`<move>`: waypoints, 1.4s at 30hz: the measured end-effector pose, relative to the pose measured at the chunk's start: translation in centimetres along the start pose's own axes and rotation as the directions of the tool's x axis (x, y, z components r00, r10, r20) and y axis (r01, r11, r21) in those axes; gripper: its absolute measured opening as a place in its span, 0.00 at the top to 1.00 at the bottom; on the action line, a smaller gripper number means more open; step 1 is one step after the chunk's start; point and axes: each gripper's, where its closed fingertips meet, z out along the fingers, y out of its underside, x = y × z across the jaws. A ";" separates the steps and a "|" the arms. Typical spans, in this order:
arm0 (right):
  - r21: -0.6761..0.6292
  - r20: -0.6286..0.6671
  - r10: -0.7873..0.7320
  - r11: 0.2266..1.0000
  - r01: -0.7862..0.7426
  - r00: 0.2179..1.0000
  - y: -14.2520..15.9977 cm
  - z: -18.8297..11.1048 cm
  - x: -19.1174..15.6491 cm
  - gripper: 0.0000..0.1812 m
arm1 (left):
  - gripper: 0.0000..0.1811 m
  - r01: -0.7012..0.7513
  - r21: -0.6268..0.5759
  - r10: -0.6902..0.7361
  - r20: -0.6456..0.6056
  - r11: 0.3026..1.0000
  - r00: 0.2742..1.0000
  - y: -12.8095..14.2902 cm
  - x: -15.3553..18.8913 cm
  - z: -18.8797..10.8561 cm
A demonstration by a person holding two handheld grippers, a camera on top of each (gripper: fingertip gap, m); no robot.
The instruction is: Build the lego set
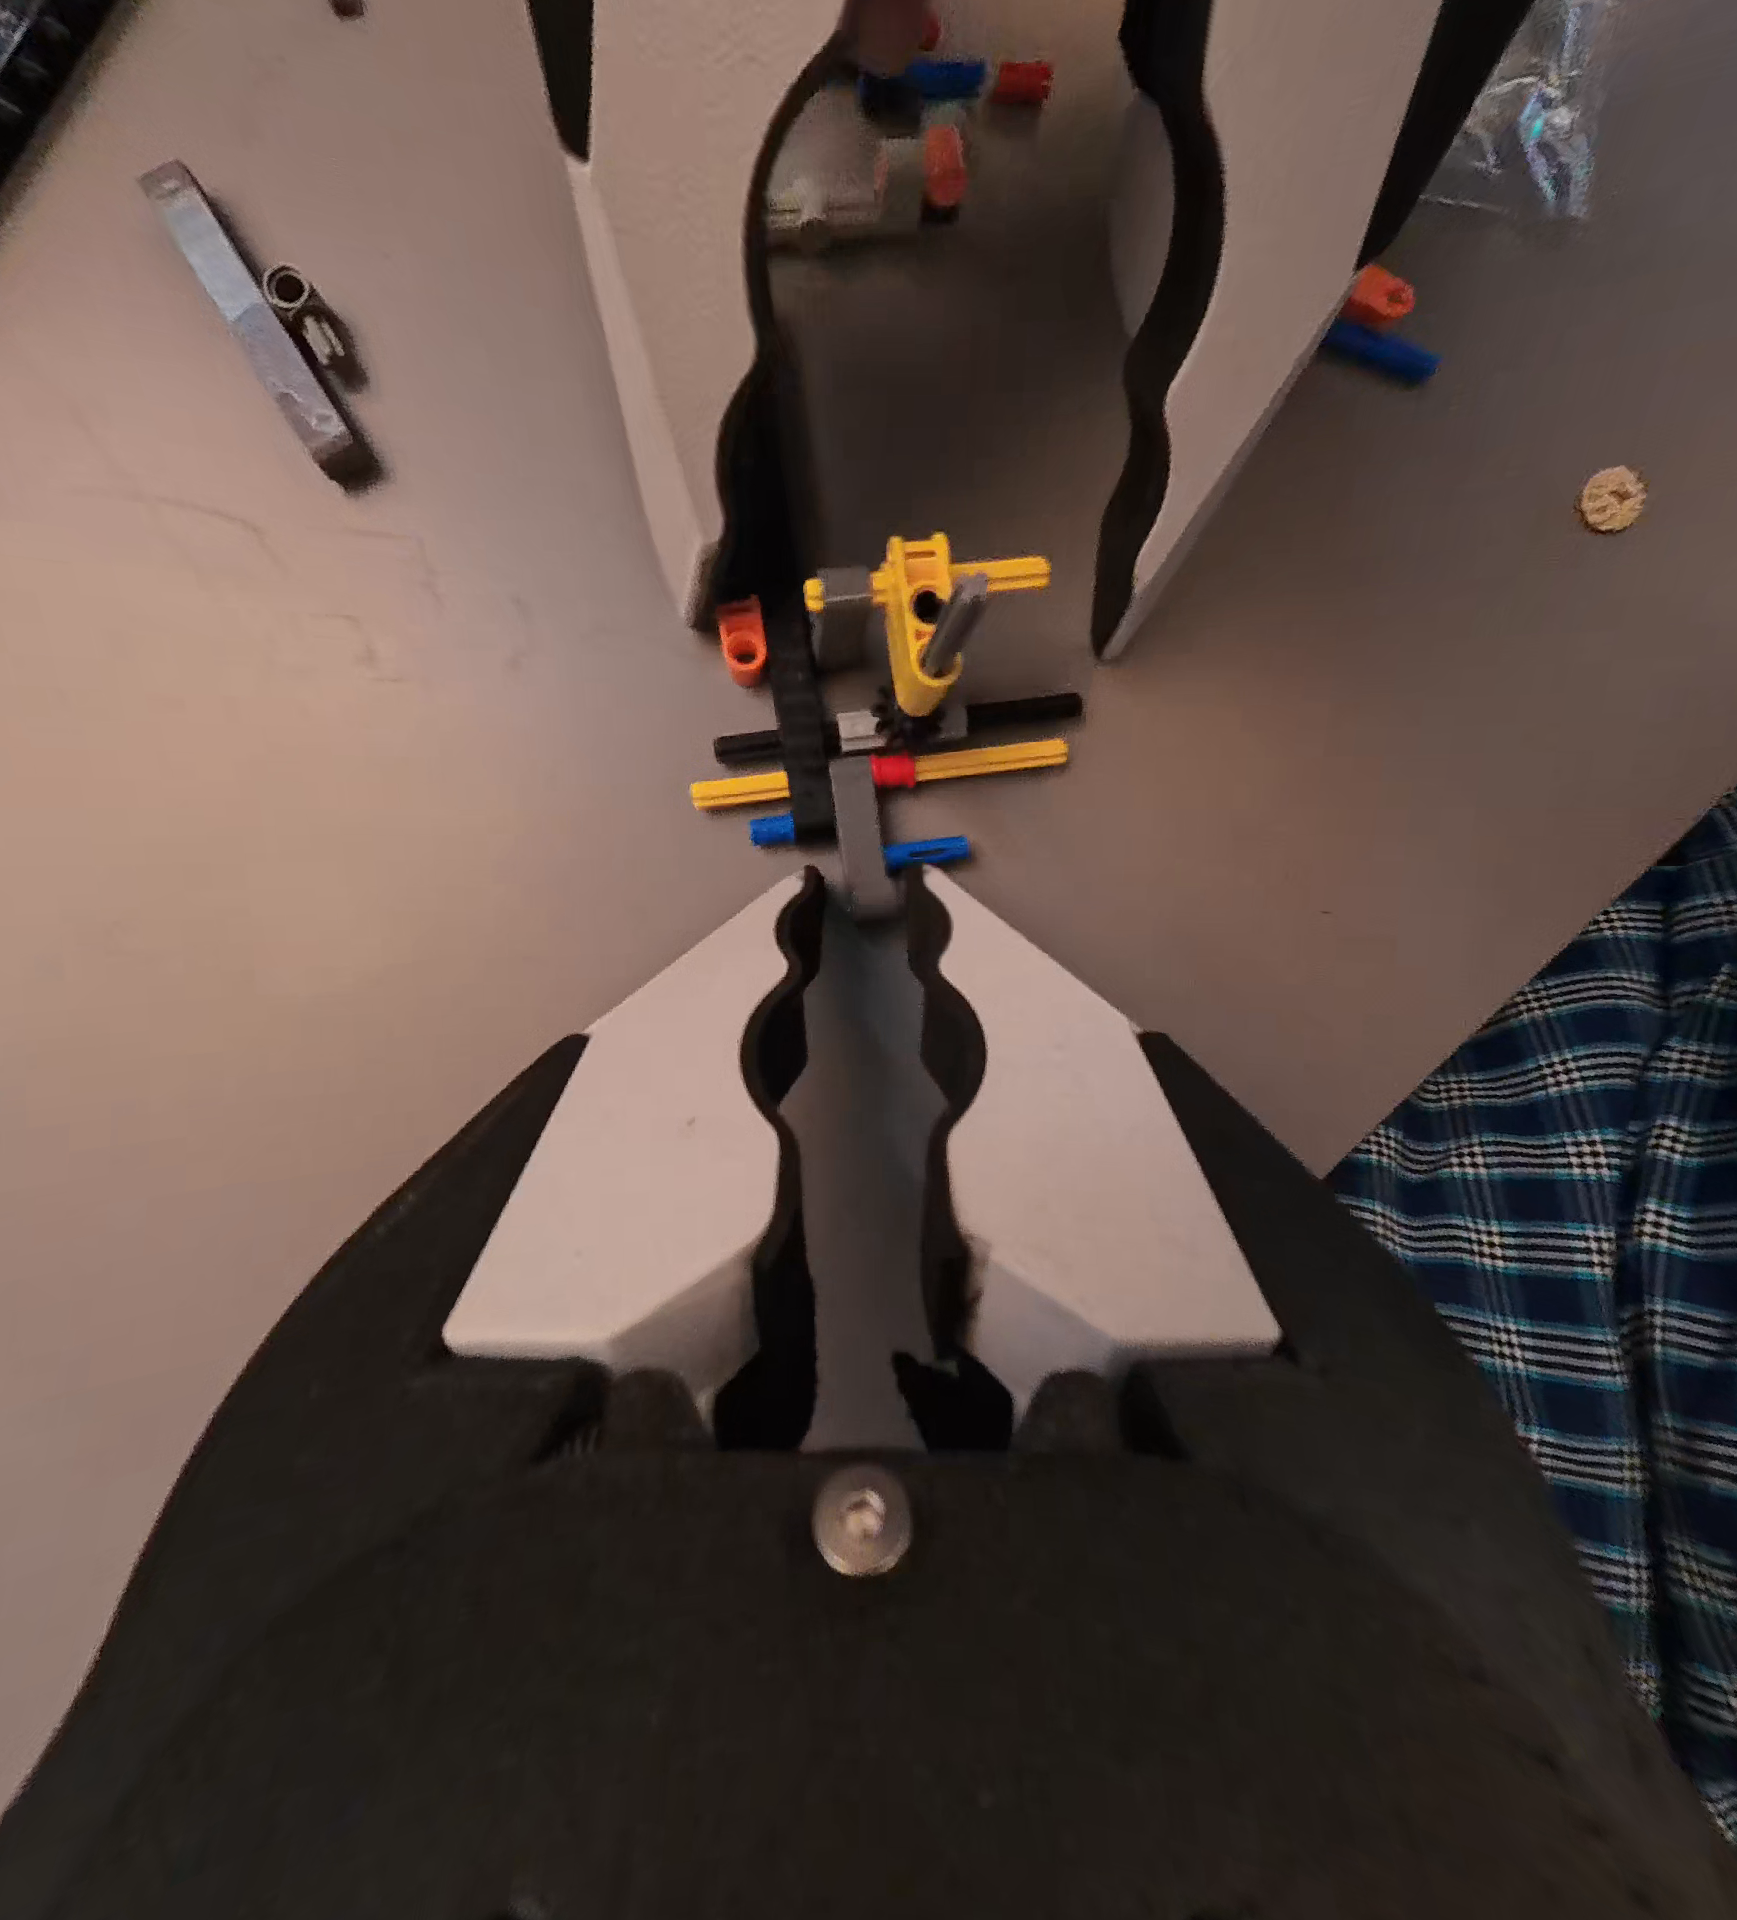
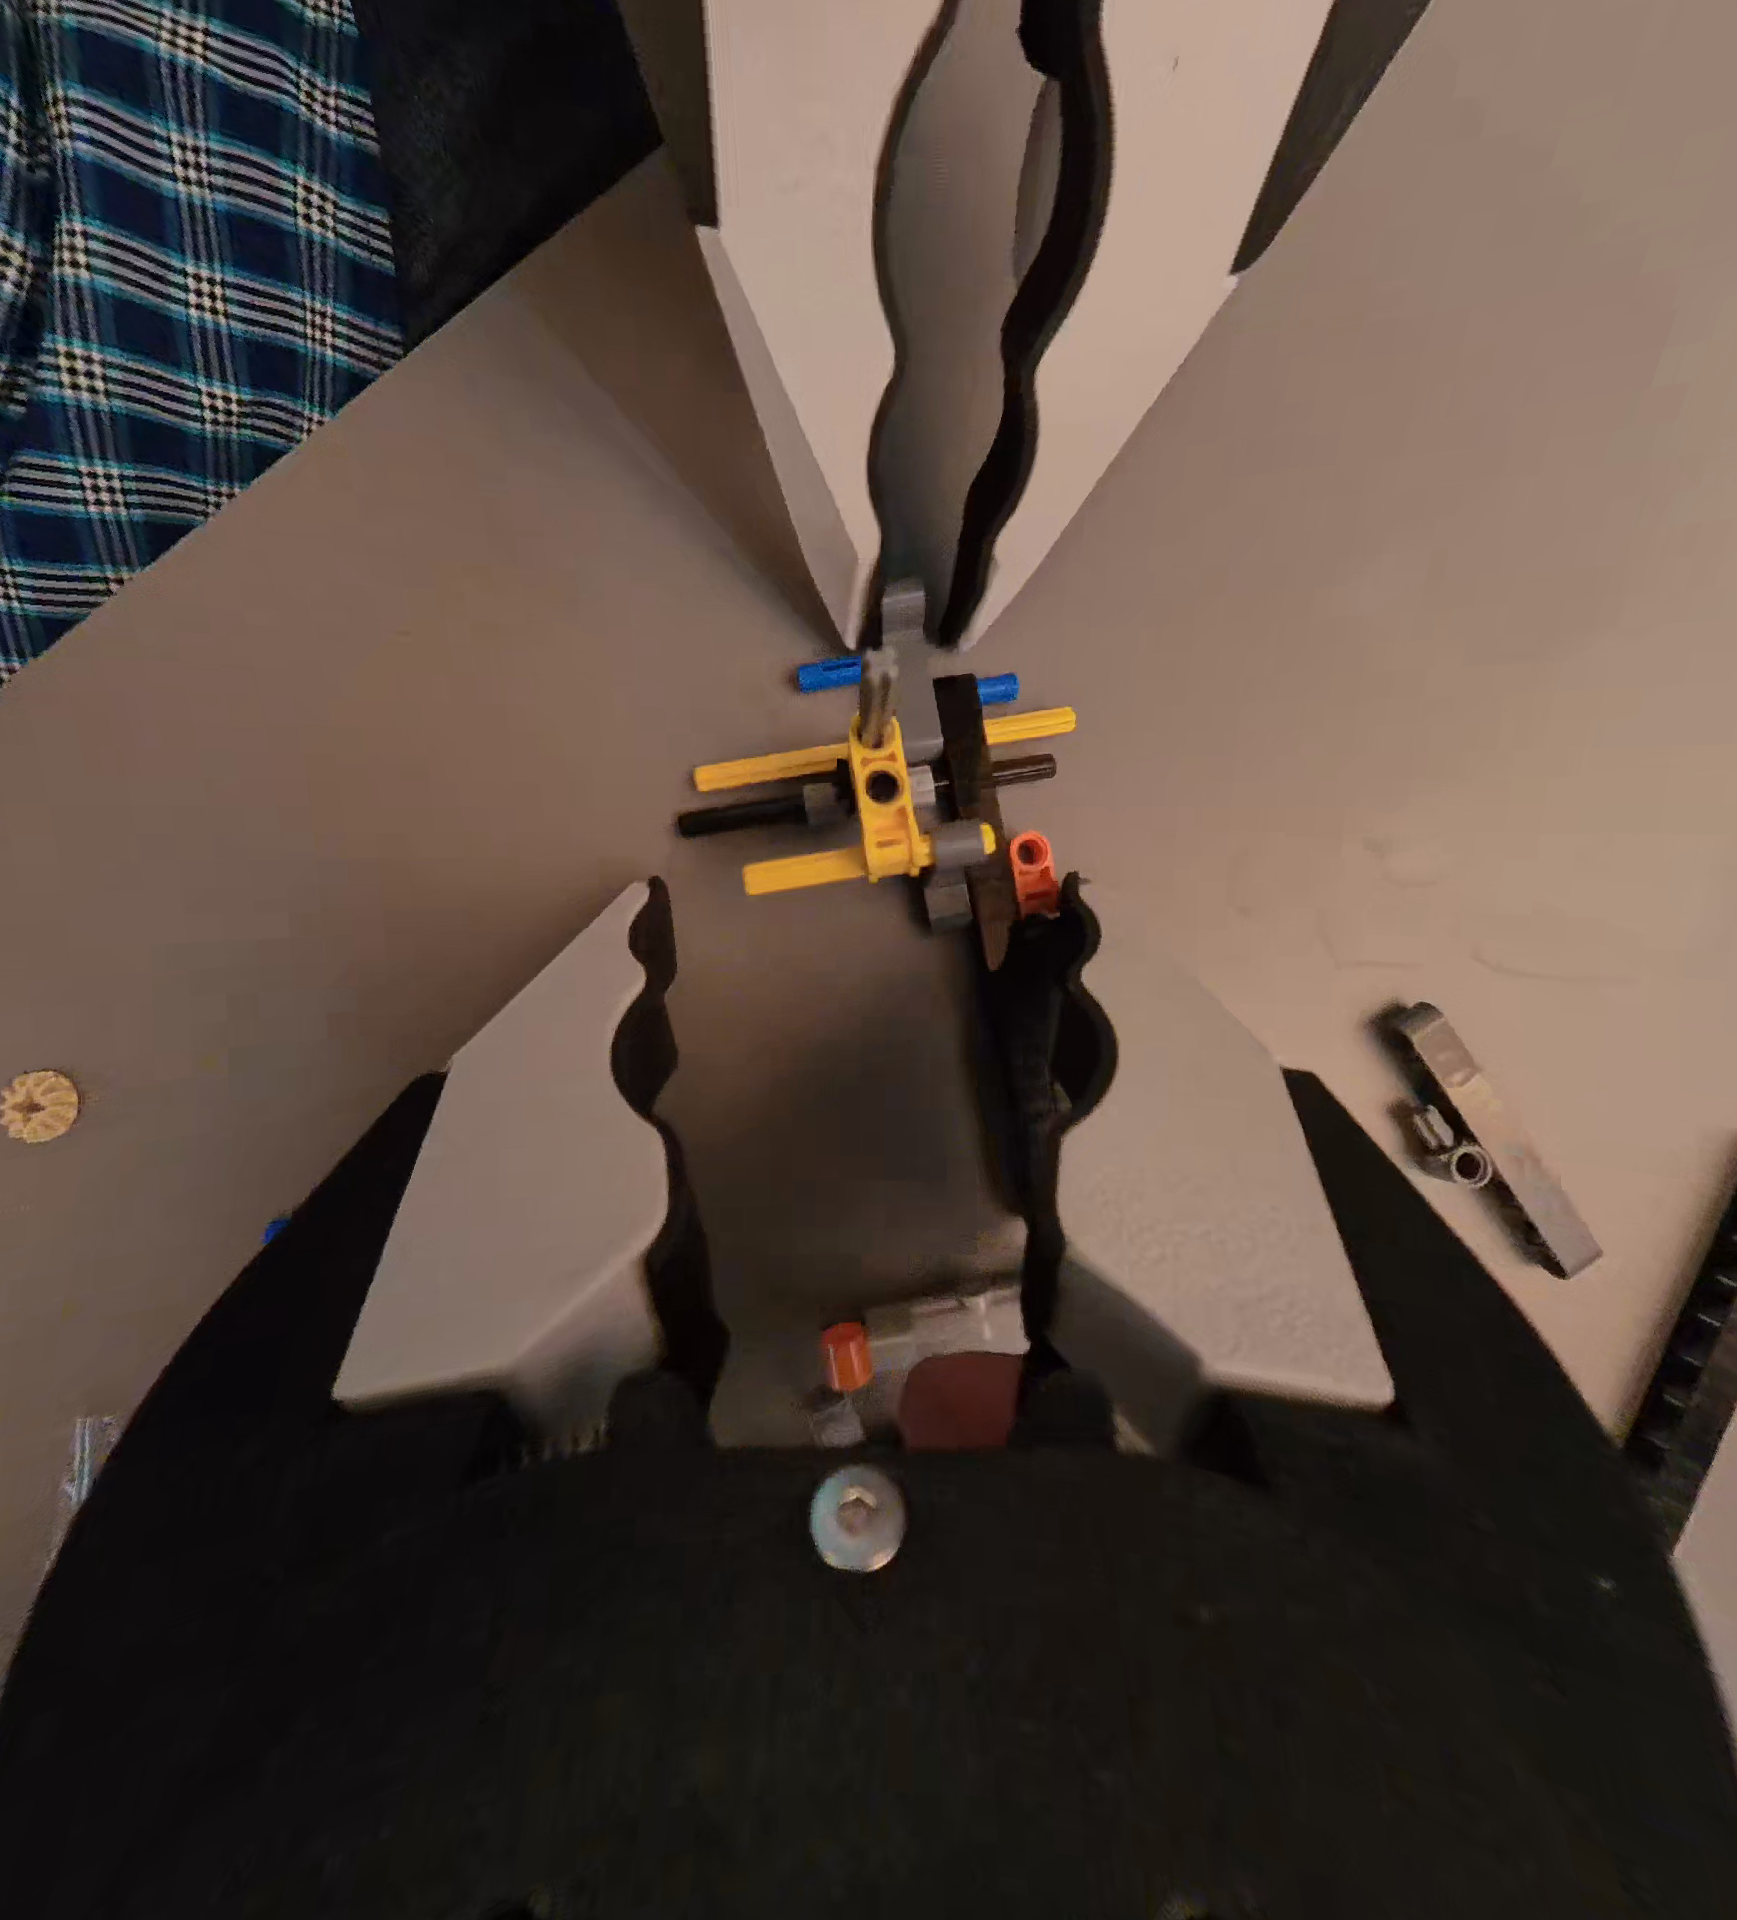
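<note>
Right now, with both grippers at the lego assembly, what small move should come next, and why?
Probably close the right gripper on the assembly. The left gripper already pinches its grey beam end, steadying it, while the right gripper's jaws stand wide, with only the black rack and orange connector against one finger.

The left tool (image 1: pixel 864 883) has smooth pale fingers edged with matt black wavy foam-like pads (image 1: pixel 776 1039) and a shiny metal bolt (image 1: pixel 862 1519) at its base. Just ahead of it, the lego assembly (image 1: pixel 885 707) is glossy hard plastic on a smooth matt counter (image 1: pixel 220 831). Right of it hangs checked woven cloth (image 1: pixel 1622 1195); far ahead-right lies a crinkled clear plastic bag (image 1: pixel 1529 114).
</note>
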 end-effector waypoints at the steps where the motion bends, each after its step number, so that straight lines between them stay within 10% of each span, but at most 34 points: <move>1: -0.005 0.004 0.013 1.000 -0.013 1.000 0.0 0.1 0.1 0.58 | 0.91 0.003 0.007 -0.003 -0.007 1.000 1.000 -0.1 0.1 0.0; 42: 0.033 -0.035 0.076 0.997 -0.075 0.996 -1.2 0.7 0.0 0.69 | 0.91 -0.028 0.047 0.029 -0.018 0.999 0.999 -0.9 0.0 0.8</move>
